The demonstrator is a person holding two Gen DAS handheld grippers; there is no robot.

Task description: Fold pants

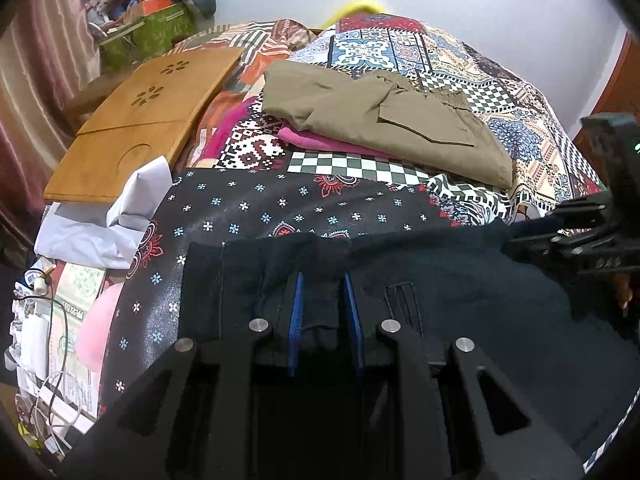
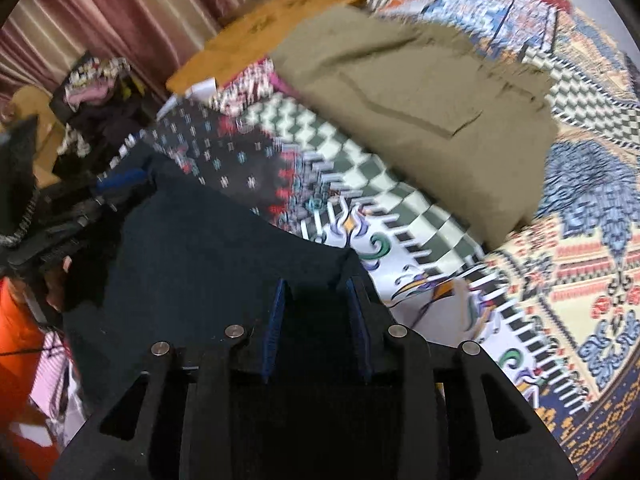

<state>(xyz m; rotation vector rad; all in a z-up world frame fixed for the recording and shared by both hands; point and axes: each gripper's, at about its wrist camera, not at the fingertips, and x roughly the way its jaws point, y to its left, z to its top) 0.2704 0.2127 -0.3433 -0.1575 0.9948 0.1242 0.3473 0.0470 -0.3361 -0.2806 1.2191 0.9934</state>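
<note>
left wrist view: the left gripper (image 1: 326, 300) has its jaws pinching a bunched bit of the dark navy pants (image 1: 460, 280), looks like the waistband end since there are seams and a bar-tack patch right beside the blue pads. the pants are spread across the near edge of the bed (image 1: 400, 52), over the patterned quilt. the right gripper (image 1: 576, 240) shows at the far right, sitting on the other end of the same edge. further back on the bed there's a folded khaki pair (image 1: 384, 124) on top of something pink (image 1: 320, 142), so i'd guess those are already finished. a wooden lap tray (image 1: 152, 120) sits off to the left.

right wrist view: pretty blurry. the right gripper's jaws are clamped on a corner of the navy fabric, cloth visibly tucked between the pads (image 2: 274, 328). the left gripper (image 2: 116, 184) is at the far left on the opposite corner.

my read: this pair is early to mid fold. both corners are held, fabric looks roughly flattened, but i can't tell how many layers are already doubled over. still left: bring the edge across, then stack it.
</note>
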